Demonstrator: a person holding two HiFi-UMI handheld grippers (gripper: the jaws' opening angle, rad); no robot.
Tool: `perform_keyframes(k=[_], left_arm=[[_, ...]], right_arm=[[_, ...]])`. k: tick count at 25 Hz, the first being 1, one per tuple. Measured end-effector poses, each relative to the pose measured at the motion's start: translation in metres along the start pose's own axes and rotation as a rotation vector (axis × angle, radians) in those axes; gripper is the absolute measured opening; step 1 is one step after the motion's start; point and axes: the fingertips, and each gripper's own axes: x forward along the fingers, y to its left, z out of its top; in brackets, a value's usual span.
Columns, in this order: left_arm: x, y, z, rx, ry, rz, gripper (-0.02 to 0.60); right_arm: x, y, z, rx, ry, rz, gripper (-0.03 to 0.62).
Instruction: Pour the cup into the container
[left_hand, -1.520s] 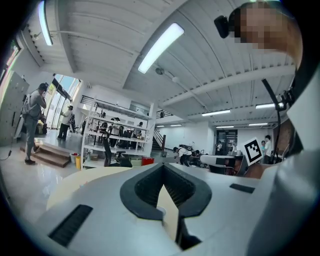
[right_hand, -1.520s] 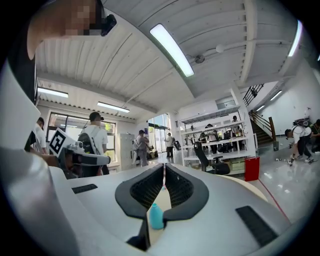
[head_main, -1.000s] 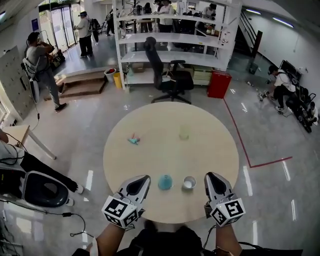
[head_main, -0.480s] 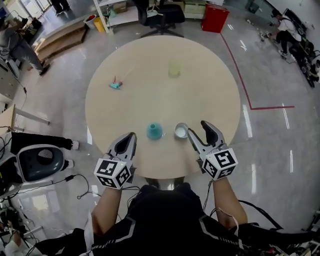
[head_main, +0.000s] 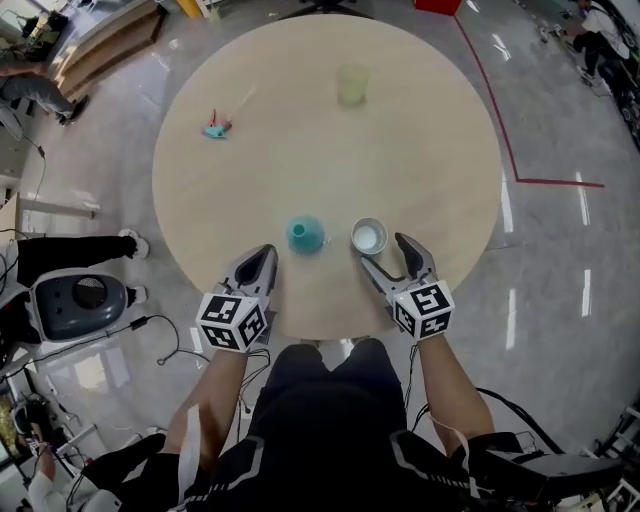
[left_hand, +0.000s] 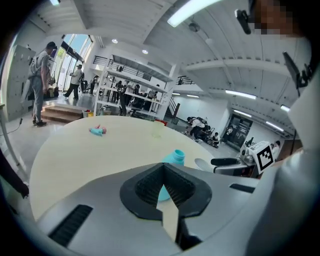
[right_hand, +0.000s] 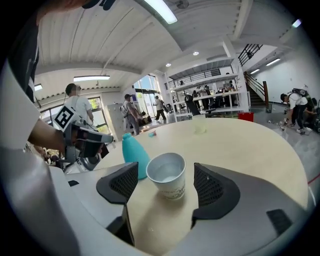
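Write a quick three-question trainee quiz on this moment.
1. True or false: the cup lies tipped over.
2. In the head view, what stands just left of the cup? A) bottle B) plate C) spoon
3. How do the right gripper's jaws stand?
Key: 1 false, it is upright. 2 A. 3 Open, having just been opening; the cup is in front of them, not gripped.
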Motion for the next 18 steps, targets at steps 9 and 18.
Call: perform_keyframes(k=[9, 18], left_arm=[[0.026, 0.024, -0.034, -0.017, 0.073, 0.048, -0.002], [0.034, 0.029, -0.049, -0.024, 0.108, 0.059, -0.002]], right_arm=[[0.035, -0.005, -0.037, -0.035, 0.07, 0.034, 0.333], [0.05, -0.005, -0.042, -0.081, 0.062, 0.027, 0.331]])
